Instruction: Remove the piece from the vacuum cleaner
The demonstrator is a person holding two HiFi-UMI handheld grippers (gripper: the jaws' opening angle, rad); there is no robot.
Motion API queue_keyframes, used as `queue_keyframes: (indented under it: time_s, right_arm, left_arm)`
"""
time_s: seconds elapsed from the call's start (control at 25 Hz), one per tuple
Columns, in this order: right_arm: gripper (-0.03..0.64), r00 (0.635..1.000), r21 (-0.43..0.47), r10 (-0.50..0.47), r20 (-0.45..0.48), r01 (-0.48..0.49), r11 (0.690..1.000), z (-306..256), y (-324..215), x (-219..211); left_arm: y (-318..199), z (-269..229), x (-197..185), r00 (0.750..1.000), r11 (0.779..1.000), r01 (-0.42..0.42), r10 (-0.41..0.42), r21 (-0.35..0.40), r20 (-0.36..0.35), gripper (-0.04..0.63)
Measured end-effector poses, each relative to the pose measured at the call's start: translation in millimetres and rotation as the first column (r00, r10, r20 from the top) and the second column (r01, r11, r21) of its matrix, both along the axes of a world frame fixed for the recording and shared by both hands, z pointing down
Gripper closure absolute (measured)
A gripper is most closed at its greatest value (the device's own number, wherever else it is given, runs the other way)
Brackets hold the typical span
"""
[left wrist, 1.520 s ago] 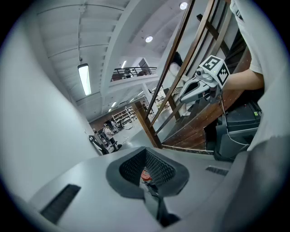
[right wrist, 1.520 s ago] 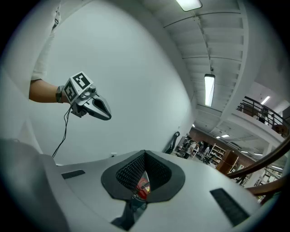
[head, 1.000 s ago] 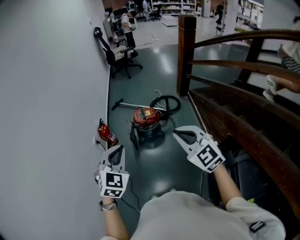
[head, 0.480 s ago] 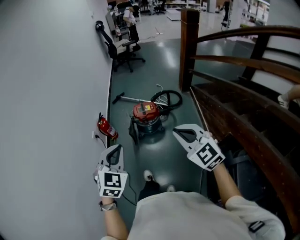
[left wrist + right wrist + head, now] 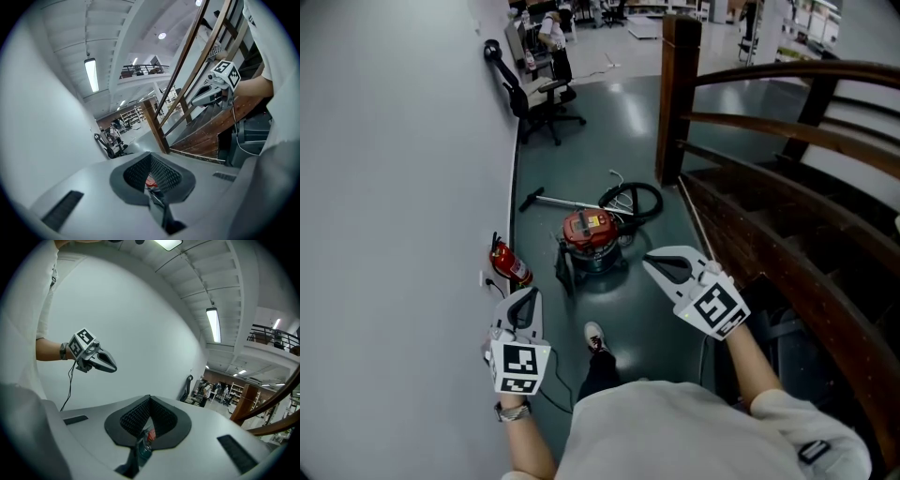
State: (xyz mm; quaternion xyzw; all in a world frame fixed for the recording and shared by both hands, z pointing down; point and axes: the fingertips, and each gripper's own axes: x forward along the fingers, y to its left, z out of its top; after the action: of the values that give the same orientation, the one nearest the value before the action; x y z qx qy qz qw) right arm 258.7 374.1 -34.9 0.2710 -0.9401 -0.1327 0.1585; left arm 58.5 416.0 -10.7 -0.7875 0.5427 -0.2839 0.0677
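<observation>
The vacuum cleaner (image 5: 592,236), a dark drum with a red top, stands on the grey floor ahead of me. Its black hose (image 5: 634,199) lies coiled behind it and a metal wand (image 5: 555,201) stretches off to the left. My left gripper (image 5: 530,295) is held near the wall, shut and empty, well short of the vacuum. My right gripper (image 5: 650,263) hovers right of the drum, also shut and empty. In the left gripper view a red patch of the vacuum (image 5: 151,181) shows through the shut gripper (image 5: 150,156). The right gripper view shows the vacuum (image 5: 148,435) likewise behind its gripper (image 5: 150,400).
A red fire extinguisher (image 5: 510,265) leans at the white wall on the left. A wooden stair railing (image 5: 787,141) and post (image 5: 677,94) run along the right. A black office chair (image 5: 536,101) stands farther back. My shoe (image 5: 594,336) is on the floor below.
A shoe has stepped into view under me and the view has shifted forward along the corridor. Both grippers have travelled with it, the left one dropping slightly; both stay shut.
</observation>
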Motion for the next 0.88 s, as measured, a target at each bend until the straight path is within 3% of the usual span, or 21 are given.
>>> queue_keyframes:
  time_s: [0.52, 0.88]
  right_arm:
    - [0.589, 1.0, 0.014, -0.003, 0.003, 0.003, 1.0, -6.8, -112.7, -50.2]
    - [0.589, 0.999, -0.042, 0.035, 0.016, -0.034, 0.999, -0.5, -172.5, -74.8]
  left_arm:
    - [-121.7, 6.1, -56.7, 1.0, 1.0, -0.001, 0.001, -0.01, -0.013, 0.597]
    - [-182.0, 9.8, -77.6, 0.999, 0.999, -0.027, 0.026, -0.037, -0.019, 0.597]
